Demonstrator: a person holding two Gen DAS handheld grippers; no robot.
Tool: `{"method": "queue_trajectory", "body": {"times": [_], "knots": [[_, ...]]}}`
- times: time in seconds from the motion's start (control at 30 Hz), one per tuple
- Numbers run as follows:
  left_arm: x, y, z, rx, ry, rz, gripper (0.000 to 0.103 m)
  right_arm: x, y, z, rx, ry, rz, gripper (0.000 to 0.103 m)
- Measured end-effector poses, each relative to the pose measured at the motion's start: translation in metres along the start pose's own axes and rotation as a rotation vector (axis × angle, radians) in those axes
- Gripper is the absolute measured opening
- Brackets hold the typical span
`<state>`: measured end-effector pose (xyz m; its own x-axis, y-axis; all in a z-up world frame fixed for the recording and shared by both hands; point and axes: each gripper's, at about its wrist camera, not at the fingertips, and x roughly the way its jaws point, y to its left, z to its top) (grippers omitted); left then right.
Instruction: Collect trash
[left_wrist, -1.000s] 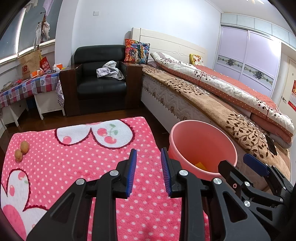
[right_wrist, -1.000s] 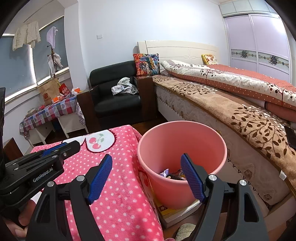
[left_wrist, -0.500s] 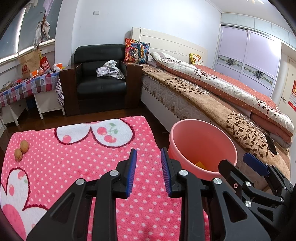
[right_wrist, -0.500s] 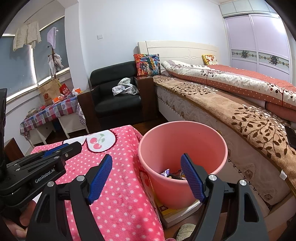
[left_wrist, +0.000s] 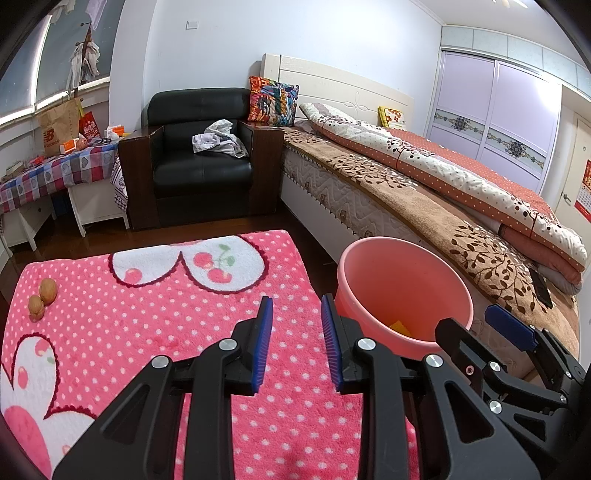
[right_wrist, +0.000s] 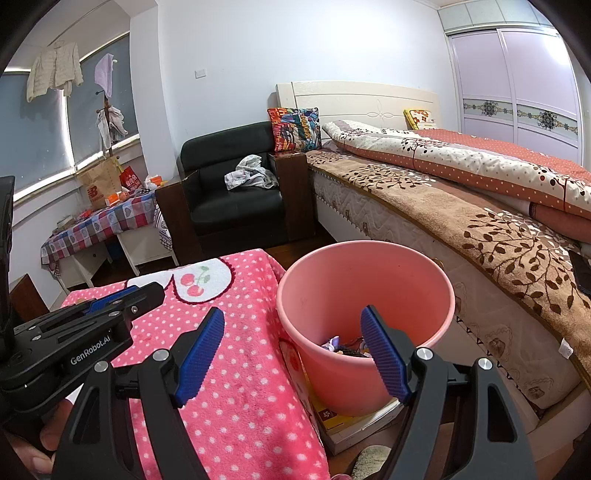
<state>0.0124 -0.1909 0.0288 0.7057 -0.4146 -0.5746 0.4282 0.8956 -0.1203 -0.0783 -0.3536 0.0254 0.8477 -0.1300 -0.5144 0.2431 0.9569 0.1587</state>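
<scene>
A pink bucket (left_wrist: 402, 280) stands between the pink dotted blanket (left_wrist: 147, 314) and the bed. Inside it lie a yellow scrap (left_wrist: 399, 328) and several small bits of trash (right_wrist: 343, 345). Two brown walnut-like balls (left_wrist: 42, 295) rest on the blanket's far left edge. My left gripper (left_wrist: 296, 300) hovers over the blanket just left of the bucket, its blue pads a little apart with nothing between them. My right gripper (right_wrist: 292, 313) is held wide open in front of the bucket's near rim (right_wrist: 365, 280), empty.
A bed (left_wrist: 424, 192) with brown and dotted covers runs along the right. A black armchair (left_wrist: 203, 162) with crumpled cloth stands at the back, and a checked-cloth table (left_wrist: 55, 173) at the left. The bucket sits on a book (right_wrist: 354, 421). A hand (right_wrist: 40, 443) shows at lower left.
</scene>
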Motion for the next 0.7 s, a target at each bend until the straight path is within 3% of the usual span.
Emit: {"method": "queue_trajectory", "body": {"times": [0.7], "knots": [[-0.0008,-0.0004,-0.0009,-0.002,0.001,-0.002,0.027,-0.0003,0.0004,-0.001,0.0,-0.001,0.0,0.075]]}}
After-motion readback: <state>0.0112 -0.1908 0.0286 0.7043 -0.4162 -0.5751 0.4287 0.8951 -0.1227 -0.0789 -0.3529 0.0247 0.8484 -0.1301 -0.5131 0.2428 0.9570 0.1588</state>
